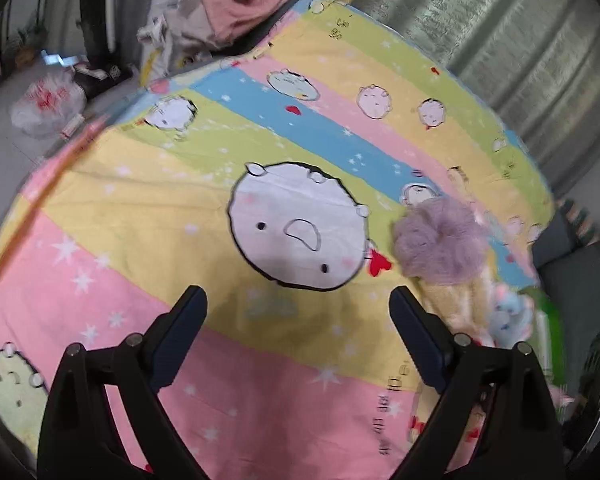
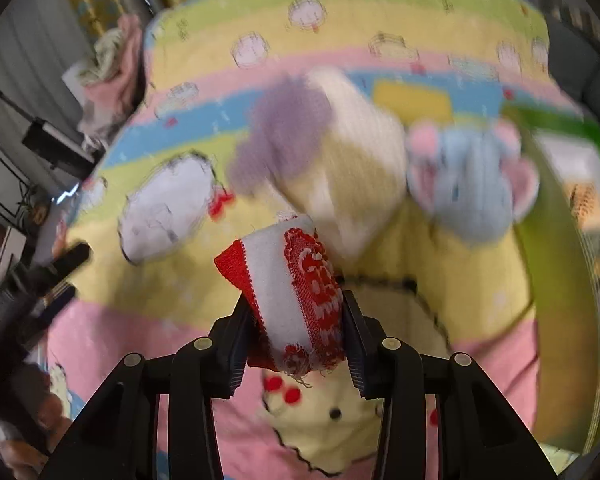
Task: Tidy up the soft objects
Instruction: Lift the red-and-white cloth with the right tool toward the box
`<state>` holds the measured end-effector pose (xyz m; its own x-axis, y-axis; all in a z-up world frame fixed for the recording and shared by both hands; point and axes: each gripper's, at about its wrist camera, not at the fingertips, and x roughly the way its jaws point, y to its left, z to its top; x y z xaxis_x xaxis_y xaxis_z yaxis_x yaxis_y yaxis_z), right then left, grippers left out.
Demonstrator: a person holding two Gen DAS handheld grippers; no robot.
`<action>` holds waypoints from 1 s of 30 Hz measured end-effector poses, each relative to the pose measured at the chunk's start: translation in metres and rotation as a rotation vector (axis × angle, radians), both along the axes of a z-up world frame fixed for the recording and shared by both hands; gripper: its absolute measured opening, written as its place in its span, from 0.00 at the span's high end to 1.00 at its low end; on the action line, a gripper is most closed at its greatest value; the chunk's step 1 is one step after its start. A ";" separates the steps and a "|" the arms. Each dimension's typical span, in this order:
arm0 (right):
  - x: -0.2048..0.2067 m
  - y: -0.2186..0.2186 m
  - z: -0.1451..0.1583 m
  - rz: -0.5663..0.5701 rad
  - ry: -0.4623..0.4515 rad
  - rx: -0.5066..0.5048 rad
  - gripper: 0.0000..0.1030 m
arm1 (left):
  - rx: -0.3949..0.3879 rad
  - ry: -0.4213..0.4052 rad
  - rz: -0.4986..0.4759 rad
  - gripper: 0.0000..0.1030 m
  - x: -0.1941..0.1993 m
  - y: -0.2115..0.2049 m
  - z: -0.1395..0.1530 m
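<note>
Two grippers work over your striped sheet (image 1: 180, 184). Far right on it lie a cream cloth (image 2: 352, 168), a blue plush (image 2: 466, 184) and a purple puff (image 1: 440, 238). Your left gripper (image 1: 298, 300) hangs wide apart, empty; your right gripper (image 2: 296, 308) clamps a red-and-white cloth (image 2: 292, 288).

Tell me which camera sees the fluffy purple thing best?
The left wrist view. There the fluffy purple thing lies sharp and whole on the striped bedsheet, ahead of the open left gripper. In the right wrist view it is only a blurry purple smear.
</note>
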<state>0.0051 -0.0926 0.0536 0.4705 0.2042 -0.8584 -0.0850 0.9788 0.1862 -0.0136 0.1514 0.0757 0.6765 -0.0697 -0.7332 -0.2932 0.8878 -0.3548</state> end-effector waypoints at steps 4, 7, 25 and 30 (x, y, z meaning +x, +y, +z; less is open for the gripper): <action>0.005 -0.014 -0.023 -0.046 0.080 0.020 0.38 | 0.032 0.030 -0.060 0.11 0.002 -0.017 -0.007; 0.000 -0.020 -0.017 -0.028 0.052 0.039 0.31 | 0.002 0.029 -0.108 0.12 0.002 -0.025 -0.009; 0.002 -0.060 -0.010 -0.011 0.029 0.341 0.63 | -0.208 0.092 -0.559 0.62 0.004 -0.130 -0.035; 0.010 -0.059 -0.027 -0.012 0.094 0.360 0.63 | -0.222 0.104 -0.589 0.71 0.012 -0.146 -0.047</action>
<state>0.0155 -0.1512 0.0267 0.3973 0.4962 -0.7720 -0.0406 0.8499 0.5254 -0.0017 0.0054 0.0287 0.4045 -0.5663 -0.7181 0.1791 0.8191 -0.5450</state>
